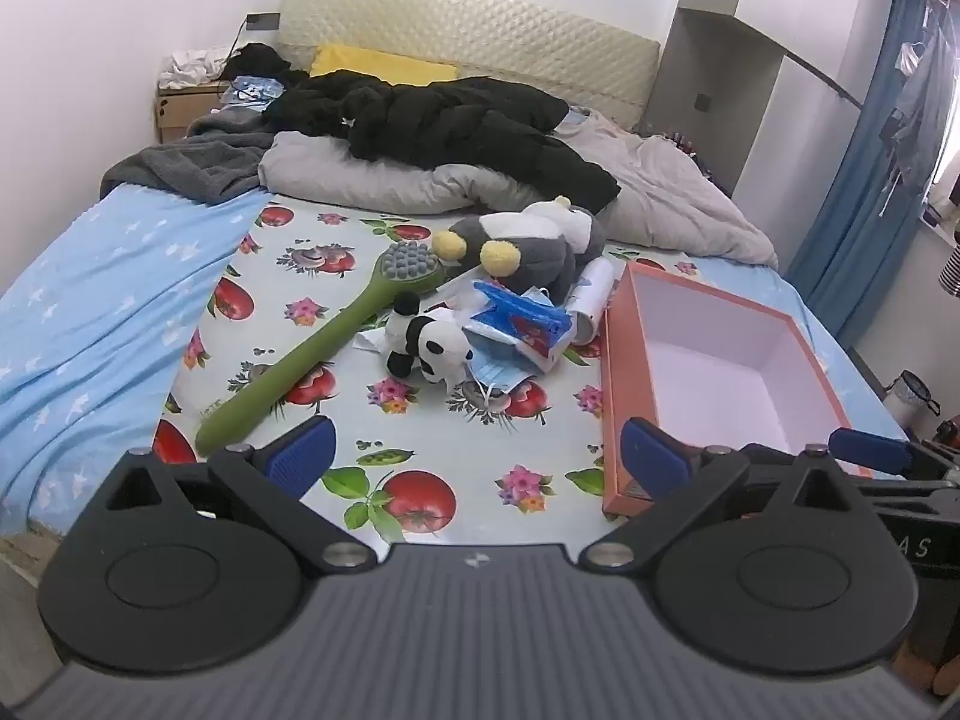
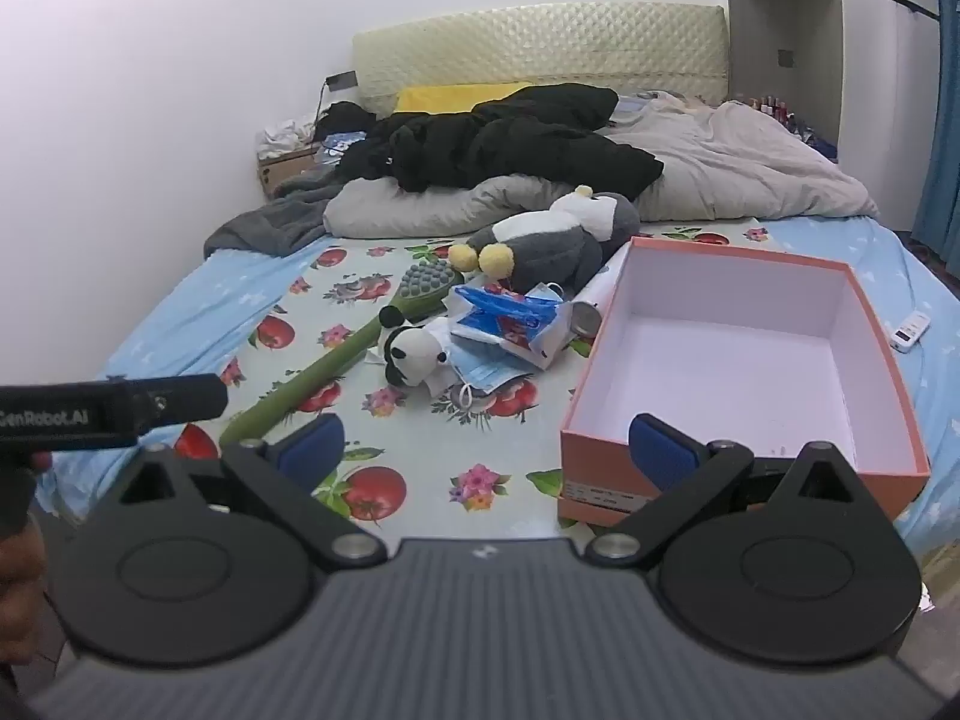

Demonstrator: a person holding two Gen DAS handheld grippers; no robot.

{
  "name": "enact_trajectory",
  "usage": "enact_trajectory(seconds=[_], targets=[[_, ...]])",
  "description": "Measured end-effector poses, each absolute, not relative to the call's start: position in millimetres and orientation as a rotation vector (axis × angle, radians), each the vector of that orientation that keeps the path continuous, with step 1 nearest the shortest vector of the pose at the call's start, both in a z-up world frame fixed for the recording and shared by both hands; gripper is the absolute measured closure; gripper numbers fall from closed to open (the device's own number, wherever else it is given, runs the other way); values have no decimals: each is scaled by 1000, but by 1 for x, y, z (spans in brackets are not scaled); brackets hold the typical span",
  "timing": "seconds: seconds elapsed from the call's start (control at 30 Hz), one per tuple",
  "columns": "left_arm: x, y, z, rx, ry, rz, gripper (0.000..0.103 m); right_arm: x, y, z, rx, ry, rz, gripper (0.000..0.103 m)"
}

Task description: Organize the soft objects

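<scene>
Bed (image 1: pixel 90 300) filled both views; the flowered cloth (image 1: pixel 444 420) spread over its near half looked laid down as a work surface, with the duvet (image 1: pixel 660 192) and black jacket (image 1: pixel 456 120) pushed back toward the headboard, presumably to keep that half usable.

Orange box (image 2: pixel 744 468) sat open and empty at the right of the cloth, near edge toward me. I judged it the bin for the soft things; its near wall was the edge to clear on any drop.

Grey penguin plush (image 2: pixel 552 246) lay at the far end of the pile, just behind the box's far left corner. Green long-handled brush (image 1: pixel 312 348) ran diagonally on the left, head touching the pile. It is hard, so likely not for the box.

Panda plush (image 1: pixel 429 348) lay nearest me, against the face masks (image 1: pixel 498 372) and a blue packet (image 1: pixel 516 318).

Left gripper (image 1: pixel 477 450) and right gripper (image 2: pixel 489 450) both hung over the near cloth, jaws wide apart, nothing between them. Bare cloth in front of the panda gave open approach room.
</scene>
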State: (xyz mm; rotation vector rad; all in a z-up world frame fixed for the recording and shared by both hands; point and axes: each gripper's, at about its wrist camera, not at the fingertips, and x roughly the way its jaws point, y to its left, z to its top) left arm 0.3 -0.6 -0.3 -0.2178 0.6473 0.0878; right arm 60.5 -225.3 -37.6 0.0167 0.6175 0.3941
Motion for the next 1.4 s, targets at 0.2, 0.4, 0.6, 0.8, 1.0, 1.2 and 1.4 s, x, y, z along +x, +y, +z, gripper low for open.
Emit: enact_trajectory(seconds=[0.2,0.4,0.6,0.8,1.0,1.2,1.4], targets=[[2,-2,0,-219,652,82,0,61,-221,-37,21,622,403,0],[4,-4,10,-215,647,80,0,59,-227,-38,21,619,398,0],[0,-6,5,-212,639,65,0,60,-225,-36,10,632,388,0],[-1,-5,5,-212,641,59,0,61,-224,-36,7,637,388,0],[0,-6,5,-213,639,64,0,61,-224,-37,14,644,392,0],[2,-2,6,-215,640,66,0,62,-226,-35,16,646,393,0],[1,4,5,-220,640,77,0,62,-225,-34,21,649,395,0]])
